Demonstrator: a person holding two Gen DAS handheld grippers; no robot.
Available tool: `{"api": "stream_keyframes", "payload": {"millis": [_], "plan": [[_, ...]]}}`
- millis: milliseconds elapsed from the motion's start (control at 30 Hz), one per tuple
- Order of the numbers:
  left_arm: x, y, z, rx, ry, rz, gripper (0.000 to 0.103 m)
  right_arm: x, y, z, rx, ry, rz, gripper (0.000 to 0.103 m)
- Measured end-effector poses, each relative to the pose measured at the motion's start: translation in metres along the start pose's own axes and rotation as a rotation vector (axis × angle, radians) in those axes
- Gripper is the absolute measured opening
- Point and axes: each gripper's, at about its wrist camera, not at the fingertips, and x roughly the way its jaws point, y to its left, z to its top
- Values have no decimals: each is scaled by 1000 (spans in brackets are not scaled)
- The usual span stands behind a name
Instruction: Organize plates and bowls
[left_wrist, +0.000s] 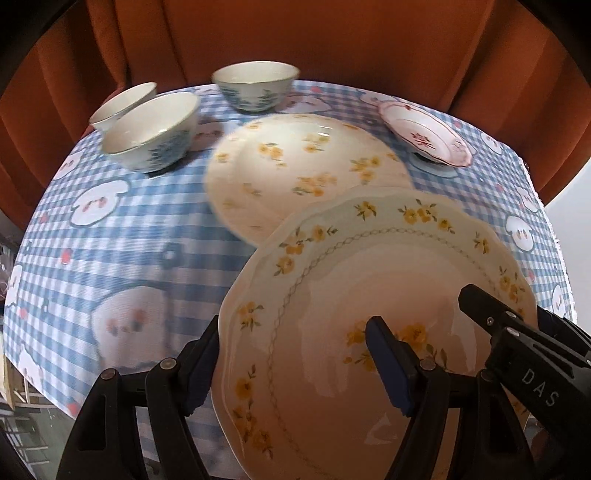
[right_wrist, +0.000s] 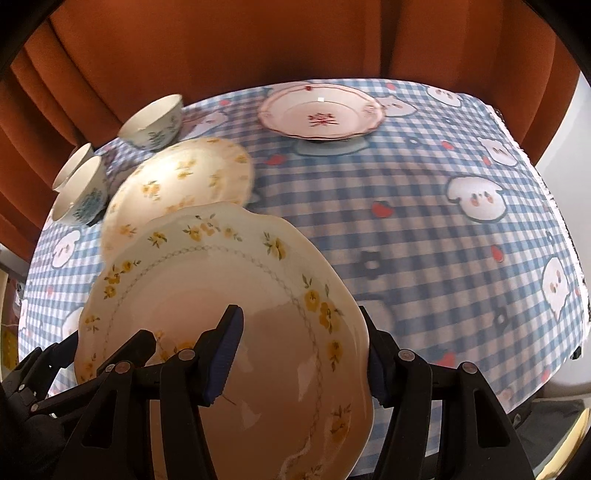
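Observation:
A cream plate with yellow flowers (left_wrist: 369, 266) (right_wrist: 207, 280) hangs tilted above the table, held by both grippers at opposite rims. My left gripper (left_wrist: 291, 325) is shut on its left rim, one finger outside and one on the plate's face. My right gripper (right_wrist: 299, 312) is shut on the right rim in the same way. The right gripper's fingertips (left_wrist: 480, 306) show at the right of the left wrist view. A second yellow-flowered plate (left_wrist: 306, 166) (right_wrist: 177, 181) lies on the cloth just beyond the held one.
A pink-rimmed dish (left_wrist: 424, 136) (right_wrist: 321, 114) stands at the back right. Three blue-patterned bowls (left_wrist: 155, 133) (left_wrist: 122, 107) (left_wrist: 255, 85) stand at the back left. A blue checked tablecloth (right_wrist: 424, 221) covers the table. An orange curtain (left_wrist: 295, 37) hangs behind.

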Motion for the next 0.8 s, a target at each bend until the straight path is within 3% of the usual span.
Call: {"api": "stream_keyframes", "payload": {"millis": [433,800], "plan": [[-10,110,-3,12,-14,22,76,9,114,-18,4,-12,21,63],[5,177,-3,-10,38,51,76,38,182,-23,-24,43,44,63]]}}
